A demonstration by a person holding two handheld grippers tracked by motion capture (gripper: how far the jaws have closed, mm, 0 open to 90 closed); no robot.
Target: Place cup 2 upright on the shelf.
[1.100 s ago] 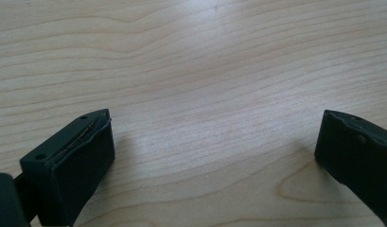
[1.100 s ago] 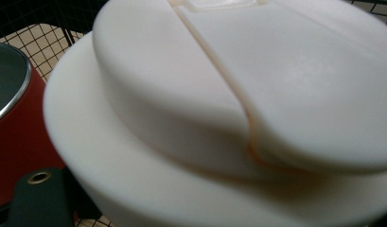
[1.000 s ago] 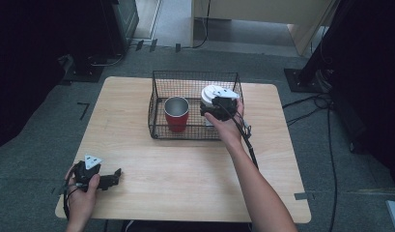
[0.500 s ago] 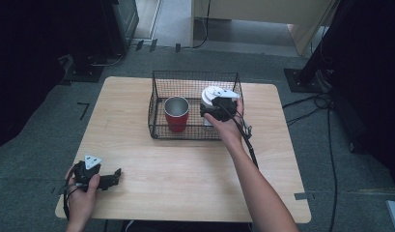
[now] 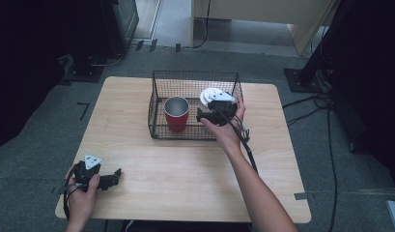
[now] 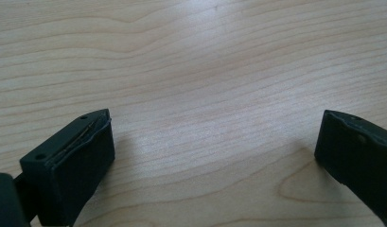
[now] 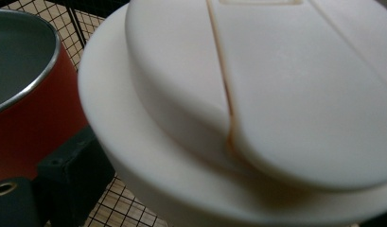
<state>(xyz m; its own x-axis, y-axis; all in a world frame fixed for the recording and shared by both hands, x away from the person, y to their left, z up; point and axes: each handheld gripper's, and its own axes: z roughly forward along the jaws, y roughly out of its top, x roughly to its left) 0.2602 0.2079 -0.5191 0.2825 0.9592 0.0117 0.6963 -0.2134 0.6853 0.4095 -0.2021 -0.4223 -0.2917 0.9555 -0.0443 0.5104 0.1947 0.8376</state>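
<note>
Counter: pale wood, rounded corners, sits on grey carpet, cables trailing off its right side.

Wire basket: black mesh, rectangular, at the far middle of the counter. Two things inside it.

Red cup: metal-lined, upright, mouth up, in the left half of the basket. In the right gripper view it sits just left of the lid, too close to say whether they touch.

White lid: round, cream-white, with a raised centre and a seam across the top. It is in the right half of the basket, just beside the cup. Cannot tell what it rests on.

Right tongs: held over the basket's right half, at the lid. Jaws have just been opening. In the right gripper view the lid's rim lies between them, one black jaw low at the left next to the rim, the other mostly hidden beyond the lid. Pads look off the lid, so released, not clamped.

Left tongs: resting on the near-left corner of the counter, in the person's left hand. Jaws spread wide over bare wood, nothing between them. Well apart from the basket.
</note>
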